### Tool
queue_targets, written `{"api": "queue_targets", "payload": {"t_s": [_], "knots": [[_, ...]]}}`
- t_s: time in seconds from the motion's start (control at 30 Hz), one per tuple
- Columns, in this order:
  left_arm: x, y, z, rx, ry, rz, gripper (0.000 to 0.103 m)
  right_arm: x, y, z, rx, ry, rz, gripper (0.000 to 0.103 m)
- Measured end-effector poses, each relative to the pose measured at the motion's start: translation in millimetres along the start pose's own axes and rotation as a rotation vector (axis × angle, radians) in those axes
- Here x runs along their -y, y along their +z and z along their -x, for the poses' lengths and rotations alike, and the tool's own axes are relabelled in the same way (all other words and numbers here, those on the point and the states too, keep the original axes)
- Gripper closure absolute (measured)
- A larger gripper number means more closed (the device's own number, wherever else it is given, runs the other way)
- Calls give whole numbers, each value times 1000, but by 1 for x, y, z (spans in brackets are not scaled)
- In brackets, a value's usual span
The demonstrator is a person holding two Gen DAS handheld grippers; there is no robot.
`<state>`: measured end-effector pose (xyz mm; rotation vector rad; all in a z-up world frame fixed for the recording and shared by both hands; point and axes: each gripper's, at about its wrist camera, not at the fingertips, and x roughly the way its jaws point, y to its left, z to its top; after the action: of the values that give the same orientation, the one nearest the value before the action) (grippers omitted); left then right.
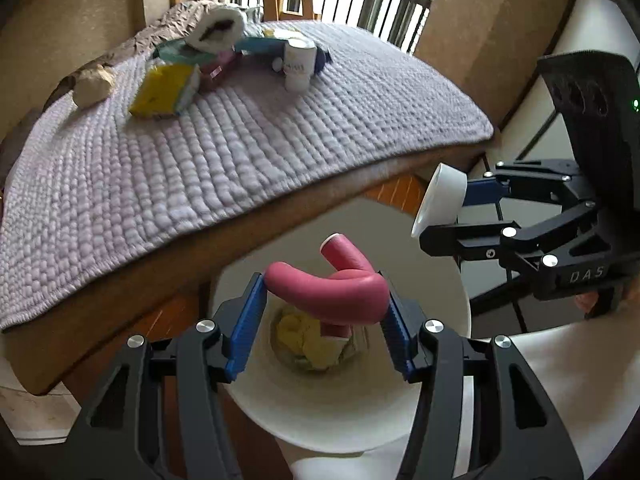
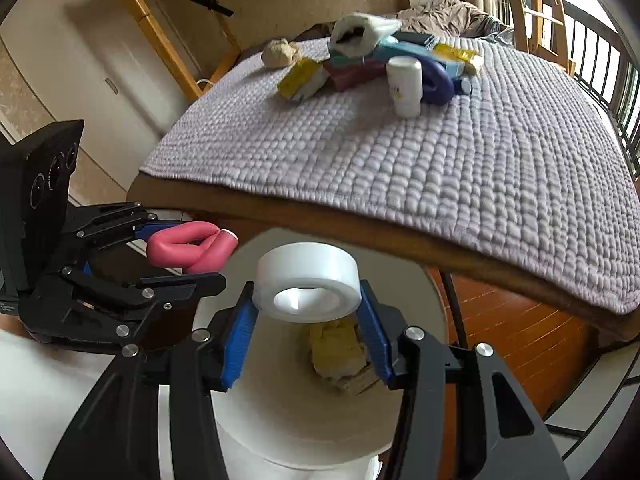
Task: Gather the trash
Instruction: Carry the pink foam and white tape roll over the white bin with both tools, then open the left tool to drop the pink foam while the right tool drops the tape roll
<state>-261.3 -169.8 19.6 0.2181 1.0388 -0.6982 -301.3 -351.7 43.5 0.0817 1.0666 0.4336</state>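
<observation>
Both loads hang directly over the open white bin [image 1: 460, 292], so each drop is straight down. The left gripper [image 1: 325, 308] clenches the pink tube [image 1: 332, 292] at lower centre, its length crosswise between the pads. The right gripper [image 2: 307, 320] clamps the tape roll [image 2: 308, 280], hole facing the camera. More trash [image 2: 372, 64] sits on the bed, upper frame.
</observation>
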Motion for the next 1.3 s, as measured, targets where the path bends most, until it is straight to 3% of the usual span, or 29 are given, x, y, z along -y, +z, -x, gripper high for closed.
{"api": "queue_targets", "payload": {"t_s": [0.8, 1.3], "knots": [[3, -24, -67, -171, 30, -36, 47, 12, -26, -67, -178, -25, -2, 54], [8, -24, -100, -218, 38, -50, 47, 5, -32, -94, -226, -29, -3, 54]]}}
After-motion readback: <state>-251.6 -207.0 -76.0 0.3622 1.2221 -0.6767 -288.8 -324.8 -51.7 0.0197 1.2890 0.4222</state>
